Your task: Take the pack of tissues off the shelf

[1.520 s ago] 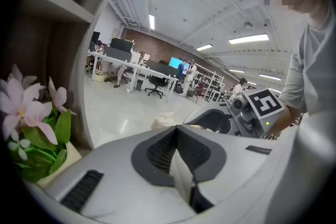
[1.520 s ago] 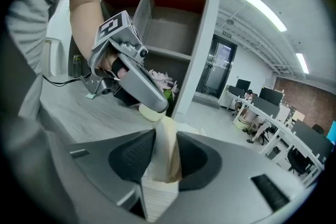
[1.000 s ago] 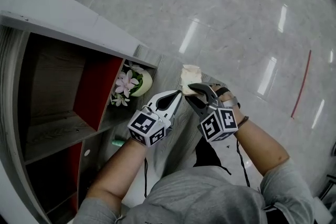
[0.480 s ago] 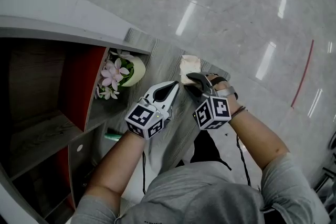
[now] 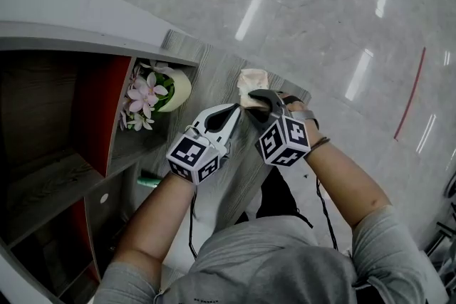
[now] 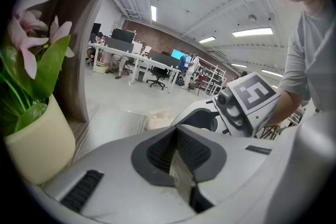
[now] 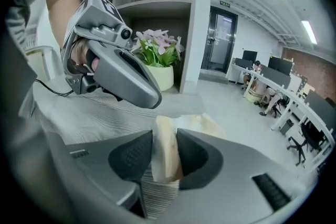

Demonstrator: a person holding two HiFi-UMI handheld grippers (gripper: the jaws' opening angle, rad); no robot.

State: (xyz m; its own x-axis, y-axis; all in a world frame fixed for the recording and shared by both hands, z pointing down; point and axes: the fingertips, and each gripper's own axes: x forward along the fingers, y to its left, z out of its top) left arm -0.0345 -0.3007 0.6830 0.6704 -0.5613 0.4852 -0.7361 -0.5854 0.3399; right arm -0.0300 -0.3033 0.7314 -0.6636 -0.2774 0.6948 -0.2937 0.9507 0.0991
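The cream pack of tissues (image 5: 251,80) is out of the shelf, pinched at its near end by my right gripper (image 5: 251,102), which is shut on it. In the right gripper view the pack (image 7: 205,124) stands on edge between the dark pads just over the grey wood-grain ledge (image 7: 105,113). My left gripper (image 5: 234,114) hovers close beside it on the left, shut with nothing in its jaws. From the left gripper view (image 6: 176,131) the pack (image 6: 157,119) shows past the jaws.
A cream pot of pink flowers (image 5: 160,89) stands on the ledge (image 5: 214,75) against the shelf's red side wall (image 5: 100,110). A small teal object (image 5: 148,181) lies lower down. Shiny floor (image 5: 320,18) lies beyond the ledge's edge.
Both grippers have come down toward the wood-grain ledge, the right one carrying the pack with it. The jaws of both look unchanged.
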